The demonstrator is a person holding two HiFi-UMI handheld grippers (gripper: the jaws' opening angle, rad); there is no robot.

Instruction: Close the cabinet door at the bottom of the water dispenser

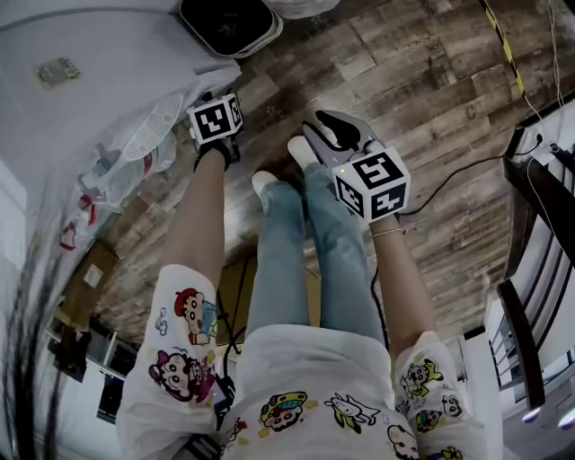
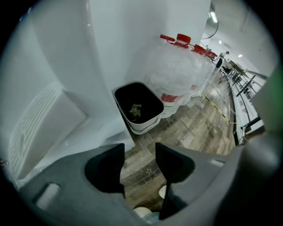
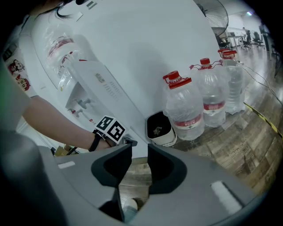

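Observation:
The white water dispenser [image 1: 99, 81] stands at the upper left of the head view; its taps [image 3: 82, 106] show in the right gripper view. At its foot is a white panel with a slotted grille [image 1: 148, 130] [image 2: 33, 128]; I cannot tell whether this is the cabinet door or how far it stands ajar. My left gripper [image 1: 216, 121] [image 3: 110, 129] hangs close beside that panel and points steeply down. Its jaws [image 2: 139, 163] stand open over bare floor. My right gripper [image 1: 337, 135] is to the right, above the person's feet. It is open [image 3: 139, 165] with nothing between its jaws.
A white waste bin [image 1: 229, 22] [image 2: 139, 108] [image 3: 159, 128] stands on the wooden floor beside the dispenser. Past it are several large water bottles [image 2: 177, 70] [image 3: 183, 110] with red caps. A black cable [image 1: 467, 171] runs across the floor at the right, near a dark rack [image 1: 539, 225].

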